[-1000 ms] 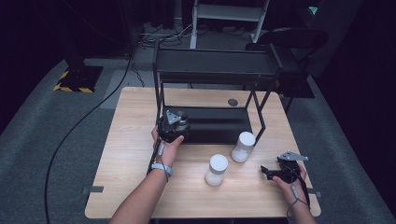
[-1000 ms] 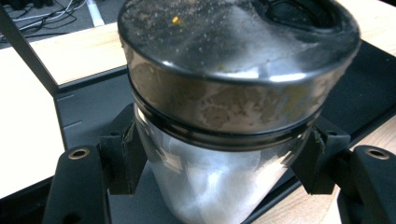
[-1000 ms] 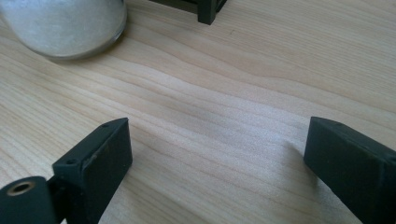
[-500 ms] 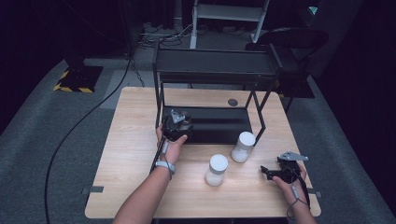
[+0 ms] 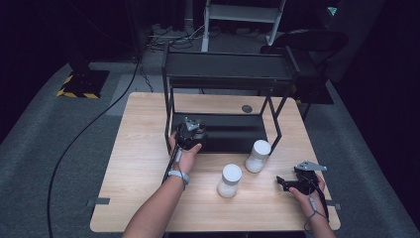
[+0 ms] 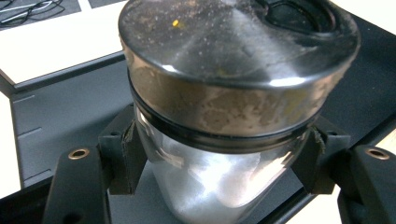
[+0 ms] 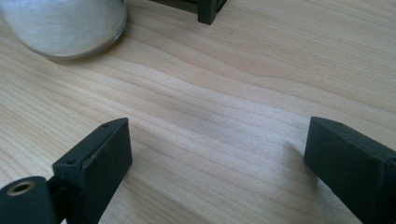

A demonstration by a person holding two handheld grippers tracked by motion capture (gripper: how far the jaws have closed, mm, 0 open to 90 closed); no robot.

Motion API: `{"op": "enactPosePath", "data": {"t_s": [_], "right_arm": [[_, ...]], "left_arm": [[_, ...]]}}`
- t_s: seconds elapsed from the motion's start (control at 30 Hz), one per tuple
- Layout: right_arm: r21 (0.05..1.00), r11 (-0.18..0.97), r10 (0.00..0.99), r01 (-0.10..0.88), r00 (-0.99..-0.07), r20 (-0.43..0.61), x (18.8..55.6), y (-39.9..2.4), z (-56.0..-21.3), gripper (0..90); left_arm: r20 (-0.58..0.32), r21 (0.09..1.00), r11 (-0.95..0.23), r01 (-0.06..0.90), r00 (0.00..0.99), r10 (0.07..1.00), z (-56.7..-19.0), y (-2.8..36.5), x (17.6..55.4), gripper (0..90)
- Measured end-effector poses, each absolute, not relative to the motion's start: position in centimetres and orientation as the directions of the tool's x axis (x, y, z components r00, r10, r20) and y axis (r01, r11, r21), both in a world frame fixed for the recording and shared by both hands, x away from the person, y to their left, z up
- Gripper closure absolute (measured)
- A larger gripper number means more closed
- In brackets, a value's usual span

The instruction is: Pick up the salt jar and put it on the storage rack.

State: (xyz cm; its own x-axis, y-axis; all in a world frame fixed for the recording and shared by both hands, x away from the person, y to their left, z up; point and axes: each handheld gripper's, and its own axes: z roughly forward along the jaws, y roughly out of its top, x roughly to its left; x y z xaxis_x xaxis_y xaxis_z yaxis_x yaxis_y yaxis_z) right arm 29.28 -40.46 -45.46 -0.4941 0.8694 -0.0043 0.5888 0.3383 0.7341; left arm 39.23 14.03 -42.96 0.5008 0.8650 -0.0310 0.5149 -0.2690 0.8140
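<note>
A glass jar [image 6: 219,186] with a dusty metal lid [image 6: 233,56] and white contents sits between the jaws of my left gripper [image 6: 219,154], which is shut on it. In the high view that left gripper [image 5: 190,133] is at the front left of the black rack's lower shelf [image 5: 233,134], and the held jar hovers just above the shelf. Two white jars [image 5: 230,179] [image 5: 257,155] stand on the wooden table [image 5: 143,148] in front of the rack. My right gripper [image 5: 286,183] rests open near the table's right front, nothing between its jaws [image 7: 217,149].
The black two-tier rack [image 5: 228,69] stands at the table's back middle; its front right leg [image 7: 208,11] and one white jar [image 7: 60,23] lie just ahead of the right gripper. A small dark disc [image 5: 246,108] lies behind the rack. A cable [image 5: 79,134] runs over the floor at left.
My left gripper has shifted slightly right and toward the lower shelf with the jar in it. The right gripper has stayed still.
</note>
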Motion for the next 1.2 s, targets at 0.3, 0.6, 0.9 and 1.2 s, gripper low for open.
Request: {"op": "enactPosePath", "data": {"t_s": [0.3, 0.6, 0.9, 1.2], "right_arm": [[0.734, 0.339, 0.869, 0.589, -0.495, -0.004, 29.3, -40.5, -45.5, 7.2], [0.734, 0.339, 0.869, 0.588, -0.495, -0.005, 29.3, -40.5, -45.5, 7.2], [0.734, 0.34, 0.868, 0.588, -0.496, -0.005, 29.3, -40.5, -45.5, 7.1], [0.734, 0.341, 0.868, 0.588, -0.497, -0.005, 29.3, -40.5, -45.5, 7.0]], "left_arm": [[-0.044, 0.818, -0.252, 0.517, 0.493, 0.869, -43.5, 14.2, 39.6, 29.9], [-0.053, 0.823, -0.239, 0.515, 0.489, 0.871, -43.9, 14.3, 39.8, 29.4], [-0.053, 0.835, -0.223, 0.503, 0.477, 0.877, -43.4, 14.2, 39.3, 13.7], [-0.046, 0.866, -0.209, 0.454, 0.488, 0.872, -41.7, 14.6, 37.9, 10.7]]}}
